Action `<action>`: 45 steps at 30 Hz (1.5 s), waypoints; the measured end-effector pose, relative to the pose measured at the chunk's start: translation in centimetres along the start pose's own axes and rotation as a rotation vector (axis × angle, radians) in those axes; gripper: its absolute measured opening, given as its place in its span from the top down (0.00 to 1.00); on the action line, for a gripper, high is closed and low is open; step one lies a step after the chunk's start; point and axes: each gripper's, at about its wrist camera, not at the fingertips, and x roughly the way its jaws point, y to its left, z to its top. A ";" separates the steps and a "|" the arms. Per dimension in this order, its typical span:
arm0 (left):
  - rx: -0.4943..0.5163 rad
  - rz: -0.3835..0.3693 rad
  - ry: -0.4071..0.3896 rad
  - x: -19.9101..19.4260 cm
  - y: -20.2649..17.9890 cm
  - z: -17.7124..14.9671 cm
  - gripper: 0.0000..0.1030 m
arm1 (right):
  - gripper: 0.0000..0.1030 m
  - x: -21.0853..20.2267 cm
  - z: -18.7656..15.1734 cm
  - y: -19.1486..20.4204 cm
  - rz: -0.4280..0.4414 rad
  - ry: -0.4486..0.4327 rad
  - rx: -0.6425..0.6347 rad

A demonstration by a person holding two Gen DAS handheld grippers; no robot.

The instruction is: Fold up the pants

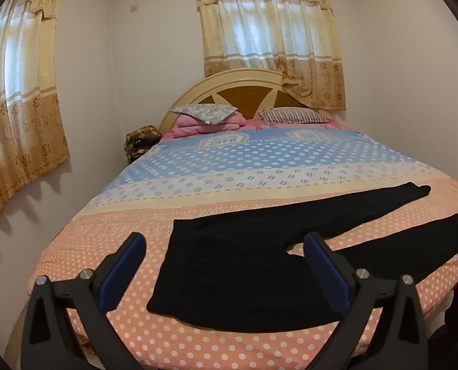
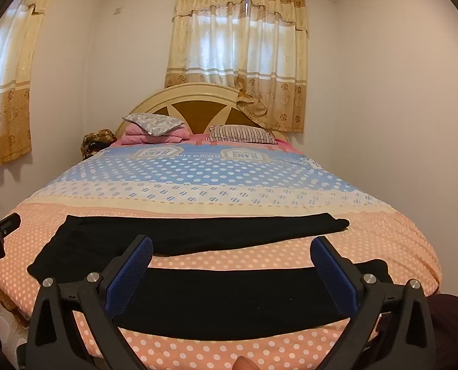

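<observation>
Black pants [image 1: 229, 265] lie flat across the foot of the bed, waist at the left, both legs spread apart toward the right. In the right wrist view the same pants [image 2: 222, 302] show the near leg in front and the far leg behind it. My left gripper [image 1: 226, 246] hovers open above the waist and seat, nothing between its blue pads. Over the near leg my right gripper [image 2: 232, 249] is held open and empty too. A part of the left gripper [image 2: 0, 231] shows at the left edge of the right wrist view.
The bed [image 1: 198, 166] has a polka-dot cover, peach near me and blue farther back. Pillows [image 1: 204, 112] and a folded pink blanket [image 1: 210, 125] lie by the headboard [image 2: 198, 108]. Curtained windows [image 2: 238, 49] are behind and at left. White walls close in both sides.
</observation>
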 end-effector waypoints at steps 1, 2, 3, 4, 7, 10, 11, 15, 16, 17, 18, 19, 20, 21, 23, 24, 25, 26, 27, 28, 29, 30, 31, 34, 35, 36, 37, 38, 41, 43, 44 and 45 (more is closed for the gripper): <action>-0.006 -0.004 0.002 0.0 0.1 0.0 0.00 | 0.01 0.0 0.0 0.0 0.001 0.000 0.000; -0.009 -0.003 0.003 0.1 0.1 0.0 0.00 | 0.01 0.0 0.0 0.0 0.000 0.006 -0.002; -0.010 -0.005 0.001 0.0 0.2 0.0 0.00 | 0.01 0.0 0.0 0.0 0.000 0.007 -0.002; -0.010 -0.004 0.001 0.1 0.3 0.0 0.00 | 0.01 0.0 0.0 0.0 -0.001 0.006 -0.001; -0.008 -0.005 0.000 0.3 -0.1 0.4 0.00 | 0.01 0.1 0.0 -0.1 -0.001 0.008 -0.002; -0.009 -0.005 -0.008 0.3 0.2 -0.2 0.00 | 0.01 0.1 -0.1 -0.1 -0.001 0.008 -0.002; -0.008 -0.004 -0.007 0.3 0.0 -0.2 0.00 | 0.01 0.1 0.0 -0.1 -0.001 0.008 -0.002; 0.000 -0.003 -0.009 0.3 -0.1 -0.1 0.00 | 0.01 0.1 0.0 -0.1 -0.002 0.008 -0.001; 0.002 0.001 -0.009 0.3 -0.1 -0.1 0.00 | 0.01 0.1 0.1 -0.1 -0.002 0.007 0.000; 0.003 0.001 -0.008 0.4 -0.1 -0.1 0.00 | 0.01 0.1 -0.1 0.1 -0.001 0.006 0.000; 0.004 0.000 -0.006 0.5 -0.1 -0.1 0.00 | 0.01 0.1 -0.1 0.1 -0.002 0.007 0.000; 0.004 -0.002 -0.010 0.2 -0.1 -0.2 0.00 | 0.01 0.1 -0.2 0.2 -0.003 0.007 -0.001; 0.005 0.000 -0.009 0.2 -0.1 -0.2 0.00 | 0.01 0.1 -0.2 0.1 -0.002 0.007 -0.001; 0.005 0.002 -0.007 0.2 -0.1 -0.2 0.00 | 0.01 0.1 -0.3 0.2 -0.002 0.008 -0.001; 0.005 0.002 -0.005 0.3 -0.1 -0.2 0.00 | 0.01 0.1 -0.4 -0.3 -0.001 0.009 -0.001; 0.005 0.002 -0.005 0.3 -0.1 -0.2 0.00 | 0.01 0.2 -0.4 -0.3 -0.001 0.008 -0.001; 0.005 0.003 -0.005 0.3 -0.1 -0.3 0.00 | 0.01 0.2 -0.4 -0.3 0.000 0.008 -0.002; 0.006 0.003 -0.004 0.3 0.0 -0.3 0.00 | 0.01 0.2 -0.5 -0.3 -0.001 0.007 -0.003; 0.006 0.002 -0.004 0.3 0.0 -0.2 0.00 | 0.01 0.2 -0.5 -0.3 -0.001 0.008 -0.002; 0.005 0.001 -0.004 0.3 0.1 -0.2 0.00 | 0.01 0.2 -0.3 -0.3 0.000 0.009 0.000; 0.005 0.003 -0.004 0.3 0.0 -0.2 0.00 | 0.01 0.2 -0.3 -0.2 -0.001 0.010 -0.001; 0.005 0.003 -0.004 0.3 0.1 -0.2 0.00 | 0.01 0.2 -0.3 -0.2 -0.002 0.010 -0.001; 0.005 0.001 -0.004 0.3 0.1 -0.2 0.00 | 0.01 0.2 -0.3 -0.2 -0.002 0.010 -0.001; 0.005 0.002 -0.004 0.3 0.0 -0.3 0.00 | 0.01 0.2 -0.4 -0.2 -0.002 0.009 -0.002; 0.005 0.002 -0.004 0.3 0.0 -0.3 0.00 | 0.01 0.2 -0.4 -0.2 -0.002 0.009 -0.002; 0.005 0.002 -0.005 0.3 0.0 -0.3 0.00 | 0.01 0.2 -0.3 -0.2 -0.001 0.010 -0.001; 0.006 0.003 -0.004 0.3 0.0 -0.3 0.00 | 0.01 0.2 -0.3 -0.1 -0.001 0.011 -0.001; 0.006 0.003 -0.004 0.3 0.0 -0.3 0.00 | 0.01 0.2 -0.3 -0.1 -0.002 0.011 -0.001; 0.009 0.002 -0.001 0.3 0.0 -0.4 0.00 | 0.01 0.2 -0.3 -0.2 -0.002 0.011 -0.001; 0.009 0.003 0.000 0.3 0.2 -0.4 0.00 | 0.01 0.2 -0.3 -0.1 -0.001 0.013 0.000; 0.009 0.002 0.000 0.3 0.1 -0.4 0.00 | 0.01 0.3 -0.4 -0.3 -0.001 0.014 0.000; 0.009 0.003 0.001 0.3 0.1 -0.4 0.00 | 0.01 0.4 -0.4 -0.2 -0.003 0.015 0.000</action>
